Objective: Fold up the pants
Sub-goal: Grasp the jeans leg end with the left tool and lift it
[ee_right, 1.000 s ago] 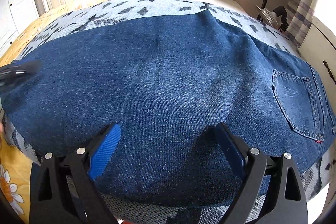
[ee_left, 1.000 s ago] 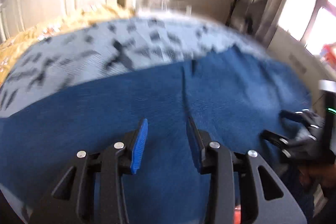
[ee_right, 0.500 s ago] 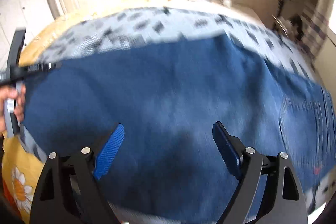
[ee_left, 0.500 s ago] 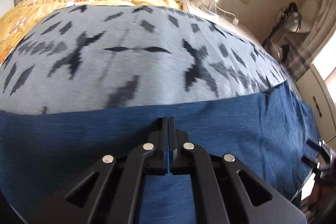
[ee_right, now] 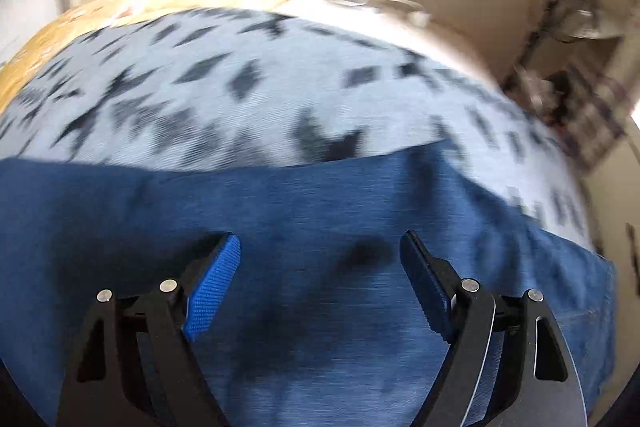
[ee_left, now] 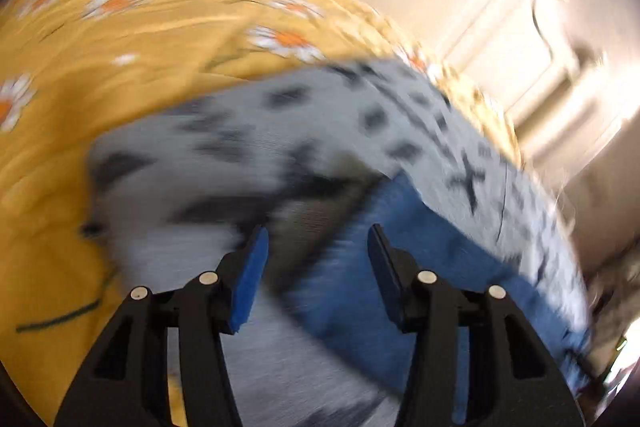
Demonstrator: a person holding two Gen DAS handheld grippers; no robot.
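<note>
Both tongs are spread wide and pinch nothing. Left tongs (ee_left: 316,247) hang over the pants (ee_left: 400,267) edge; right tongs (ee_right: 320,255) over the blue pants (ee_right: 320,211) on the grey blanket (ee_right: 260,87).

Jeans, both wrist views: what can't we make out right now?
- Left wrist: motion blur smears the jeans; the fold edge is unreadable, and the right frame edge cuts them off.
- Right wrist: the gripper's own fingers and the bottom edge hide the jeans' near edge.
- Right wrist: the items beyond the patterned blanket are blurred past identifying.
</note>
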